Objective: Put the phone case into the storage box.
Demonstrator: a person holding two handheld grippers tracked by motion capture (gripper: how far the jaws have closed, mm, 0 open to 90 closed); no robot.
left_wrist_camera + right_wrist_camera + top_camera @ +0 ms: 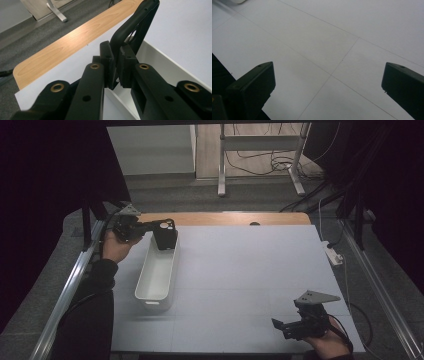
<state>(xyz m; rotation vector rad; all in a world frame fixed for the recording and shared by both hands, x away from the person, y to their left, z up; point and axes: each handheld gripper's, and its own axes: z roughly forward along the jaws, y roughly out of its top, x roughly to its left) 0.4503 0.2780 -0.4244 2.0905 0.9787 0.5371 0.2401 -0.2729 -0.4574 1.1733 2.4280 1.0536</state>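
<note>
Left gripper [150, 226] clenched on mug [165, 236] handle, mug over bin [156, 276] far end. Right gripper [290, 326] released, idle. Risk: thin-handle grip let mug swing, clip rim.

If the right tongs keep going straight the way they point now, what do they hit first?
Most likely the bare white table top. The right tongs sit open and empty near the table's front corner, angled down at it, with nothing between the jaws. The white bin lies farther off to the left; depth is hard to judge.
</note>
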